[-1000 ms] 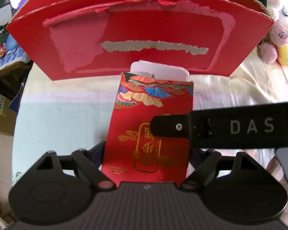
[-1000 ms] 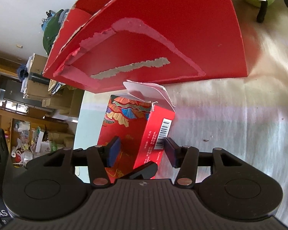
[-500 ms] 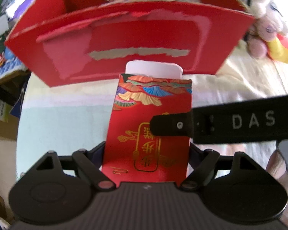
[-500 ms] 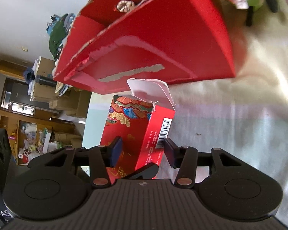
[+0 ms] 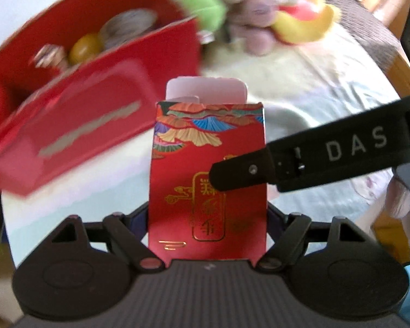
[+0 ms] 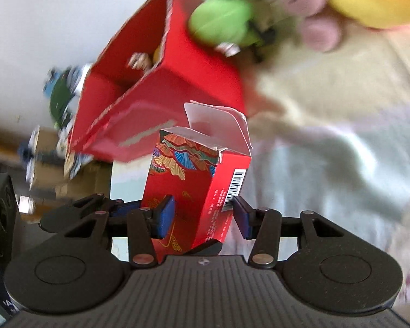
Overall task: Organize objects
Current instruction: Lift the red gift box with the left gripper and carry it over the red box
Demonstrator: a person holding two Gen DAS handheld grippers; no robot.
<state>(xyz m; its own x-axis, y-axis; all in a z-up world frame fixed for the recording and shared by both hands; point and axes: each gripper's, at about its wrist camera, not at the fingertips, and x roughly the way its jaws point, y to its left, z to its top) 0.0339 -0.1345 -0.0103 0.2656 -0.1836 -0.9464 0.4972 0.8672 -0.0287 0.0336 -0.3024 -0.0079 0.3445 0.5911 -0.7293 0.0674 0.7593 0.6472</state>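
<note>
A small upright red cardboard carton (image 5: 207, 180), glossy, printed with gold characters and a band of fan-shaped blue, orange and gold motifs near its top, stands between the two pads of the left gripper (image 5: 207, 218). Its white top flap stands open, with a torn edge visible in the right wrist view, and a barcode runs down one narrow side. The left gripper's pads sit against the carton's two narrow sides and clamp it. The right gripper (image 6: 203, 213) grips the same carton (image 6: 194, 191) across its printed face and its back: one blue-padded finger (image 6: 165, 216) lies on the printed face, the other at the barcode edge. In the left wrist view that right finger shows as a black bar lettered "DAS" crossing the carton's front, and part of a person's hand (image 5: 401, 199) shows at the right edge.

Both grippers point steeply downward, over a pale, wrinkled cloth surface (image 5: 314, 104).

Behind and to the left of the carton is one large red cardboard box (image 5: 76, 125), fan-shaped, open on top, its front face scuffed where paper has been torn away. Inside it lie three blurred things: one yellow rounded object, one silvery roll and one small patterned piece. Near the box are two soft plush toys, one green (image 6: 218, 19), one pink with yellow (image 5: 276, 13), both blurred.
</note>
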